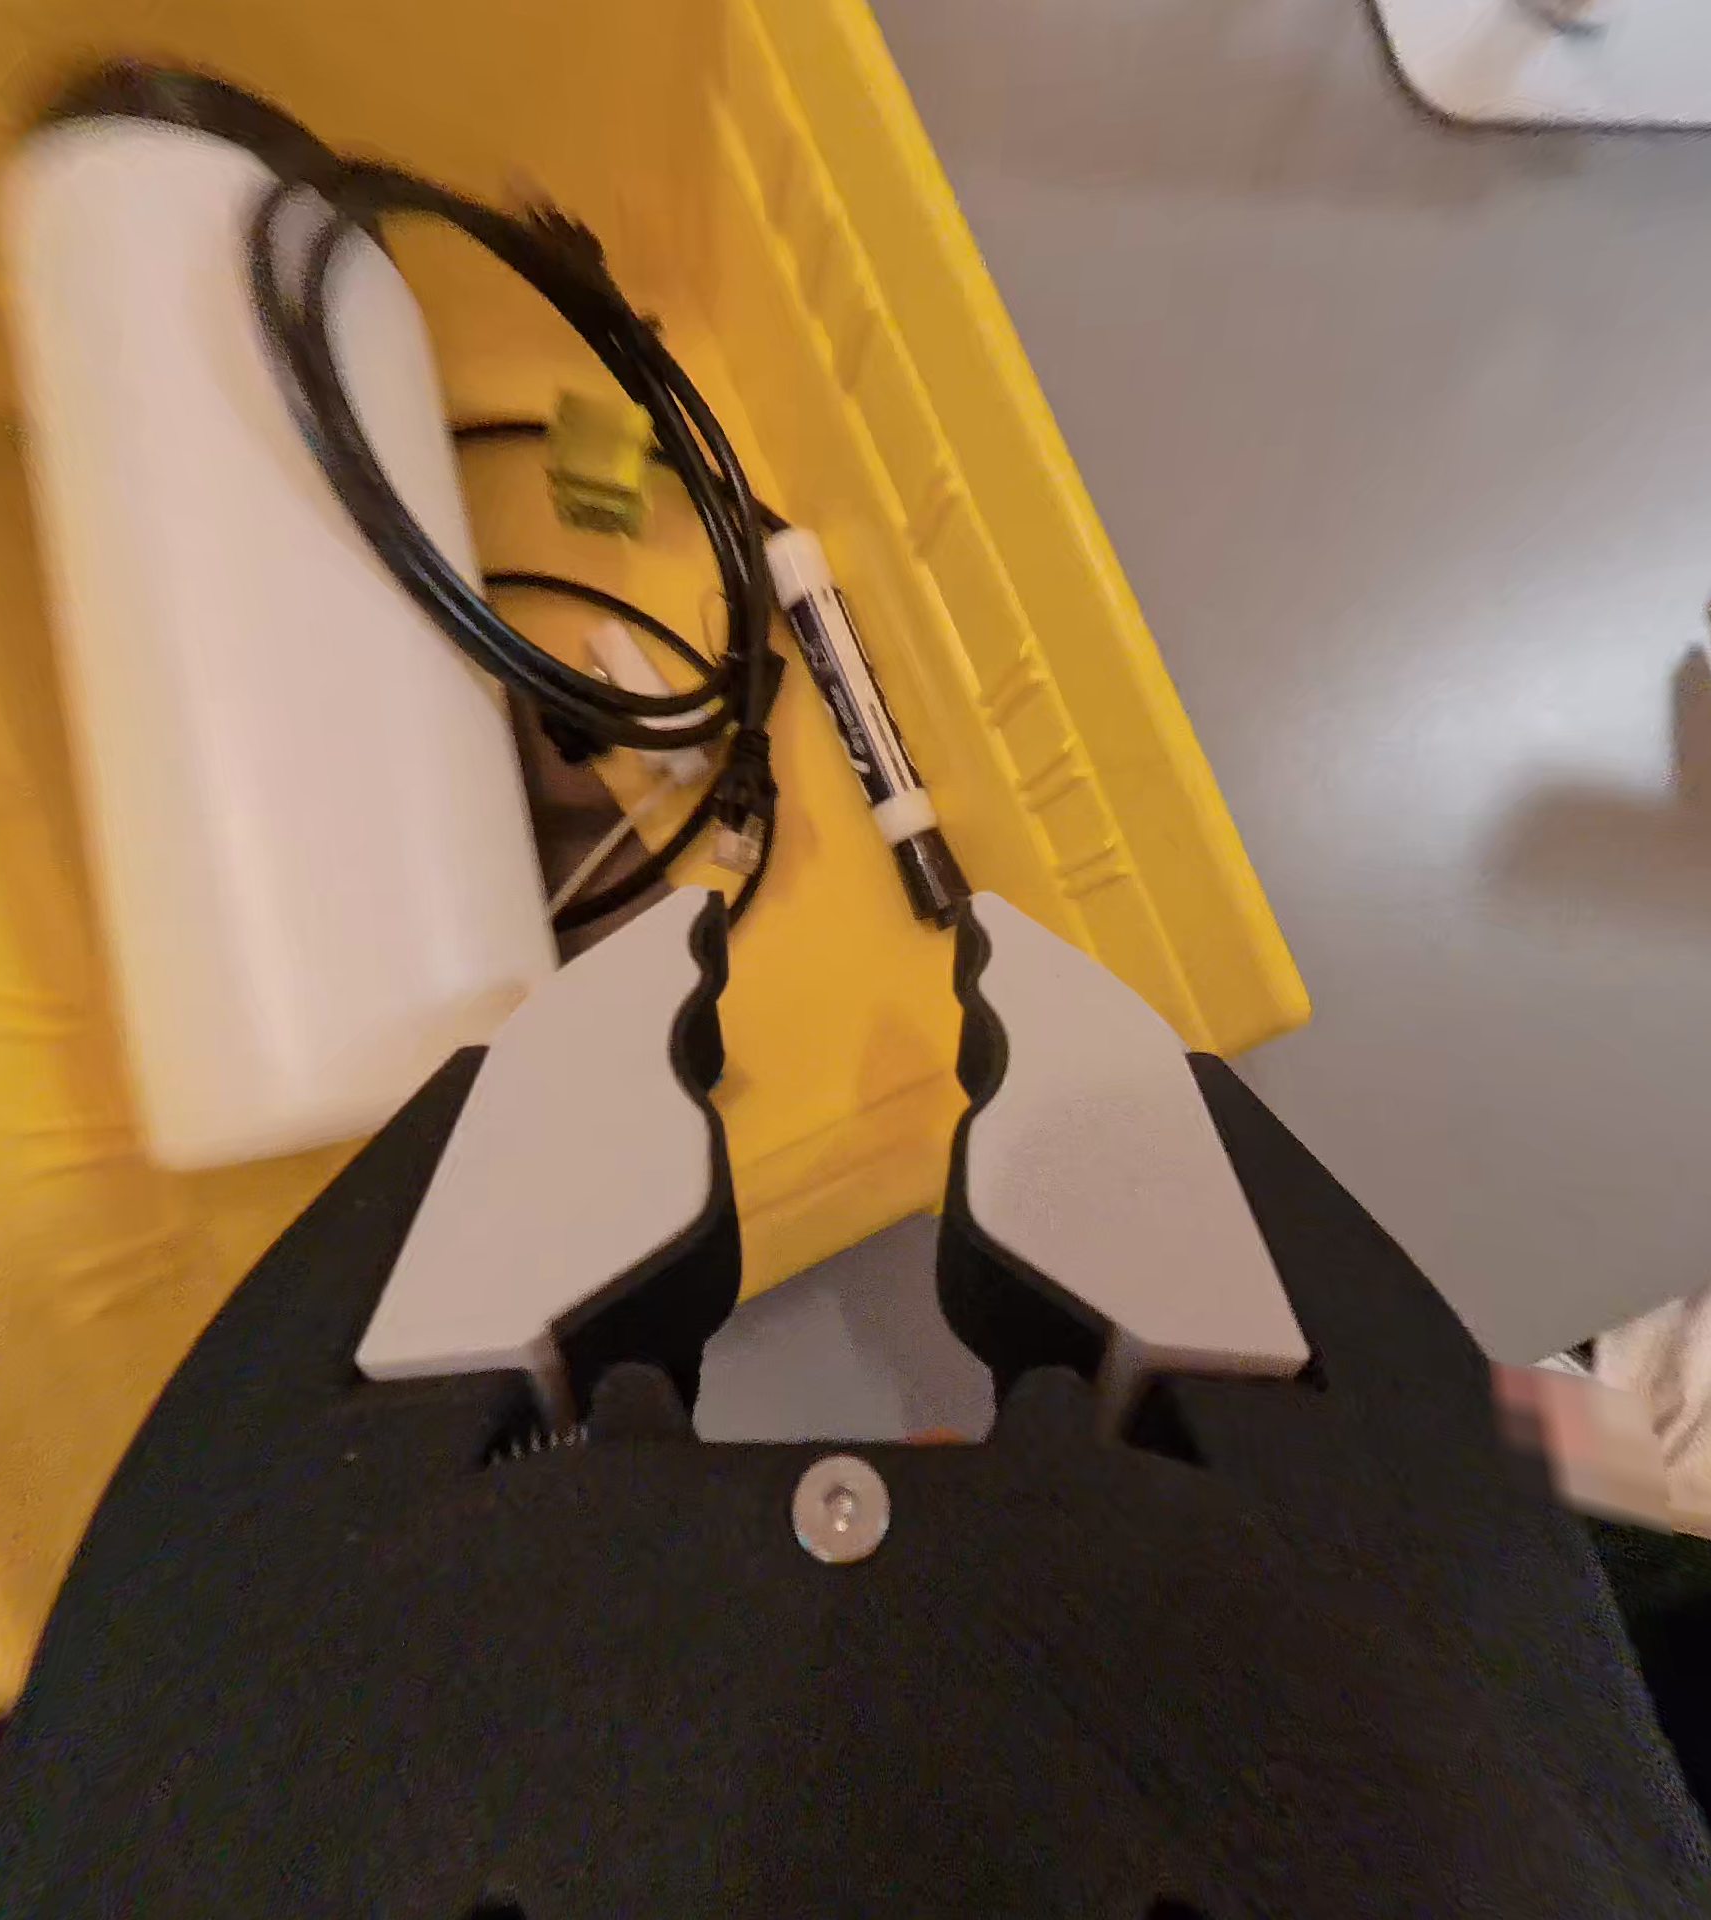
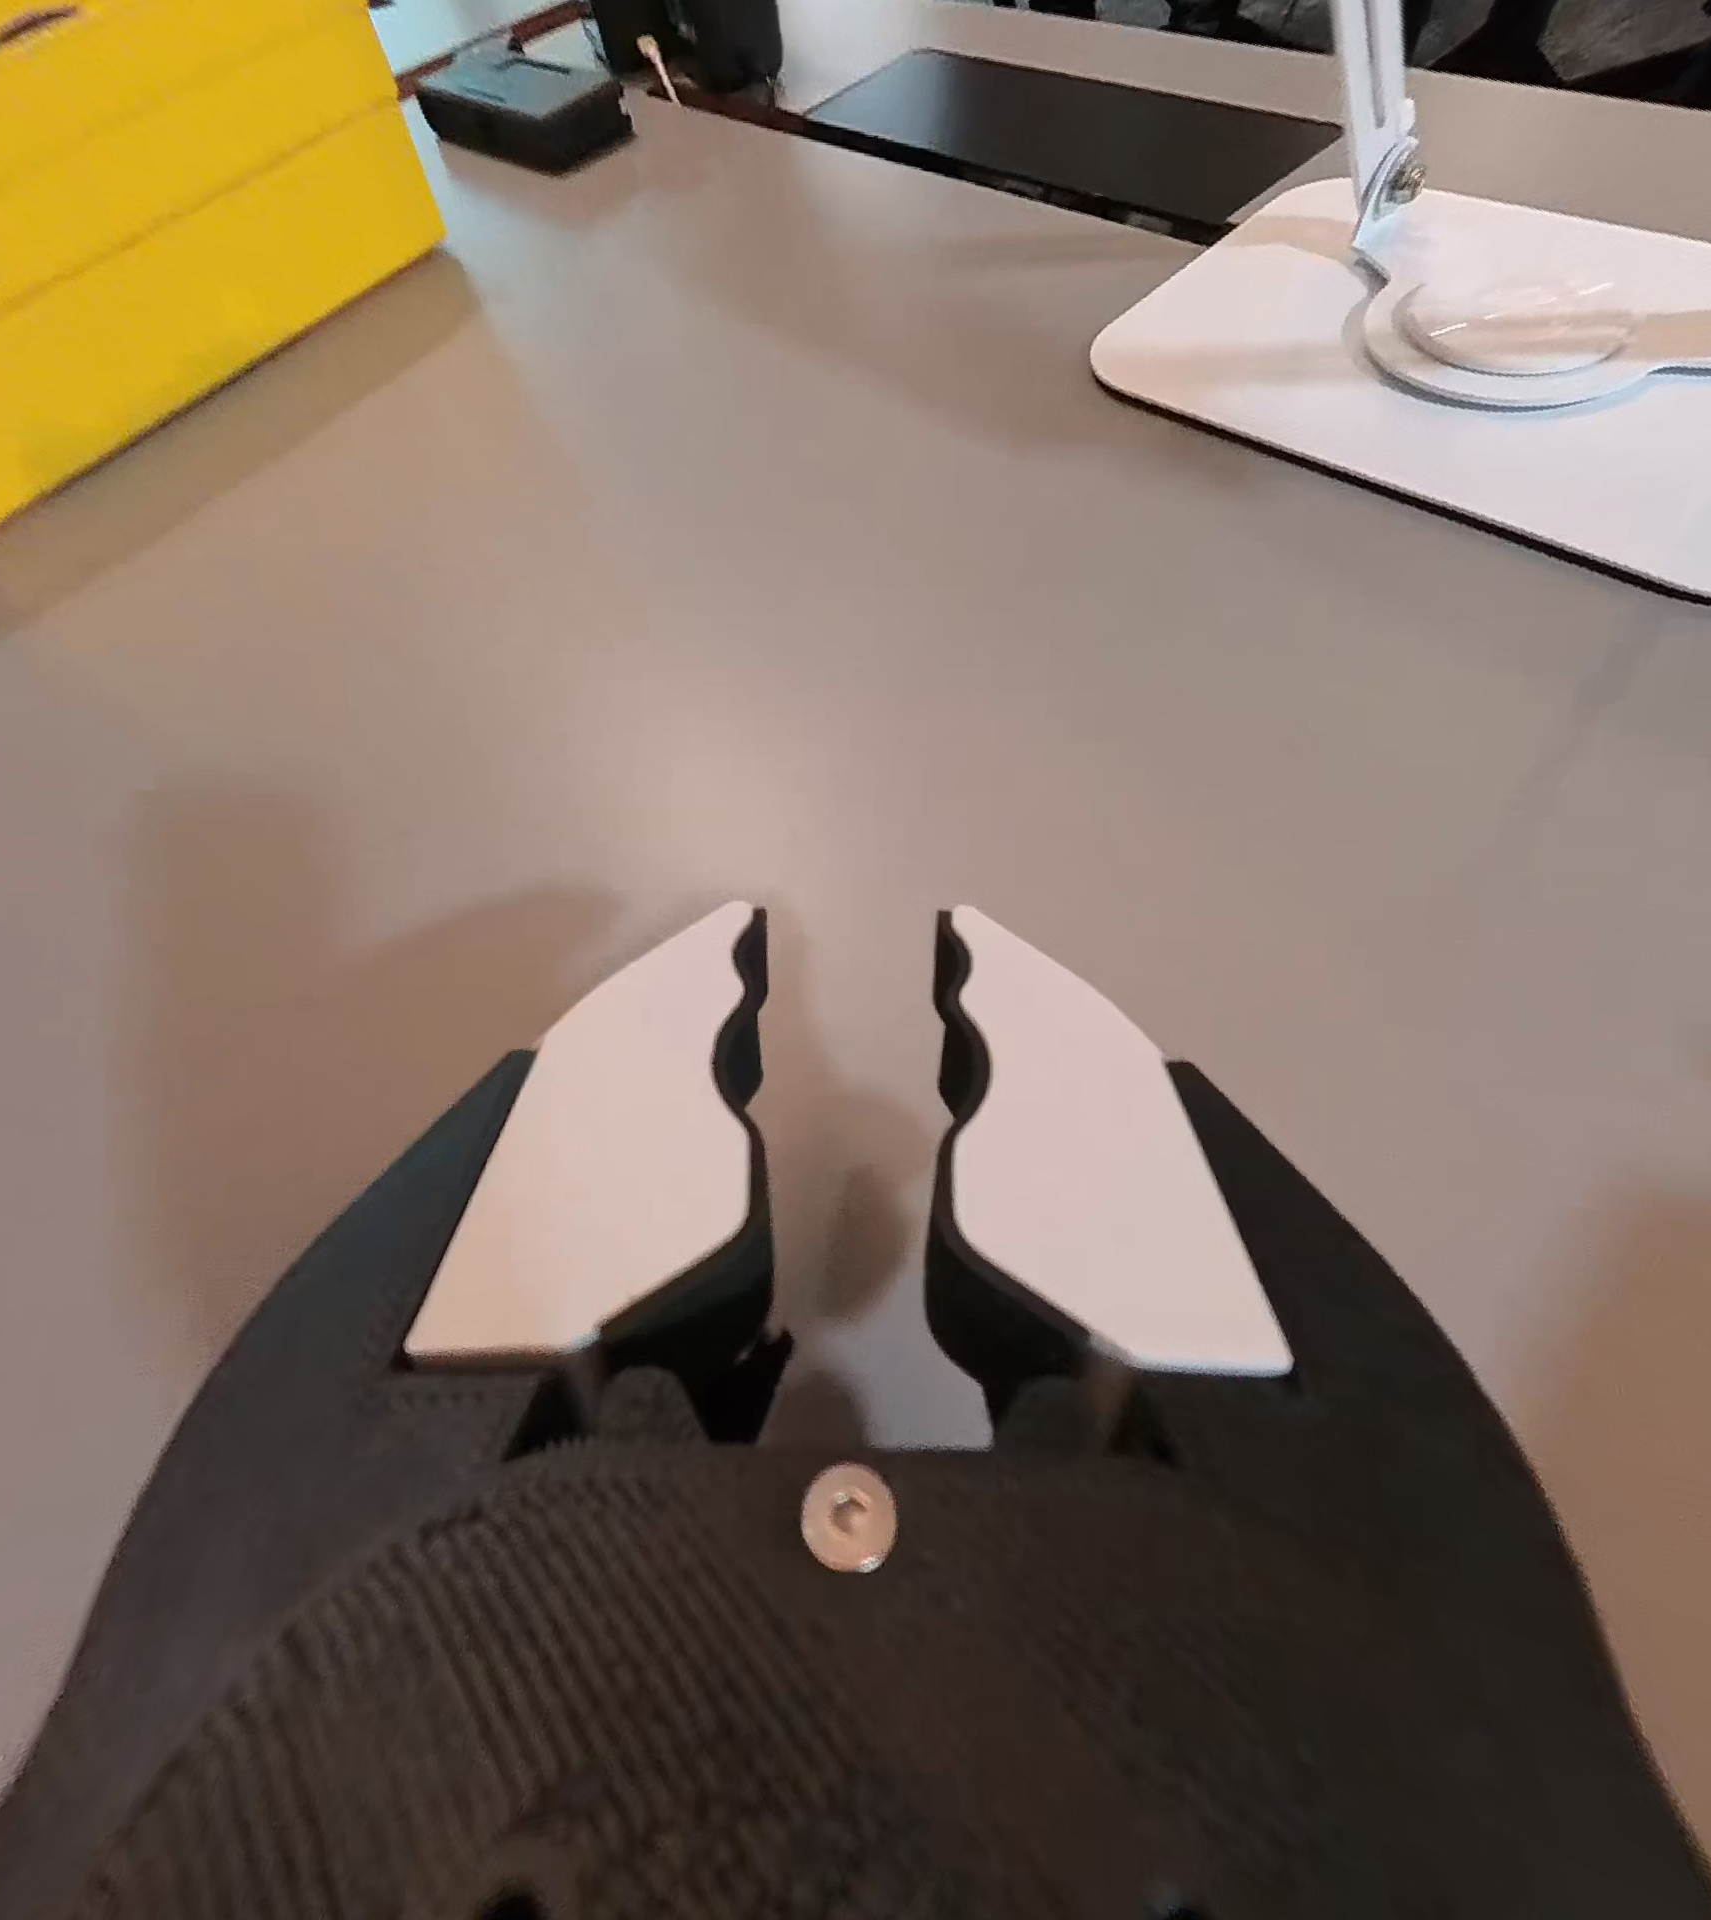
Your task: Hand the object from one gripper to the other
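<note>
The left gripper (image 1: 835, 909) hangs over a yellow bin (image 1: 944, 436), its two grey fingers spread apart with nothing between them. Just past its right fingertip lies a marker (image 1: 861, 717), a slim pen with a dark printed barrel, a white band at each end and a black cap nearest the gripper. The cap end sits right at that fingertip (whether the two actually touch I cannot tell, the picture being blurred). The marker rests on the bin floor along the inside of the right-hand wall, slanting away from the gripper.

Beside the marker, towards the middle of the bin, a coiled black cable (image 1: 539, 416) loops over a large white bottle (image 1: 238, 582) lying on its side, and one clear plug end of the cable rests near the left fingertip. Farther in, inside the loop, sits a small yellow-green connector (image 1: 602, 468).

The right gripper (image 2: 851, 914) is well apart from all this, low over the bare grey table (image 2: 830, 623), jaws likewise parted and empty. Beyond it, to its left, stands the bin's yellow outer wall (image 2: 134, 270); to its right is a white stand base (image 2: 1453, 447) with an upright arm.
</note>
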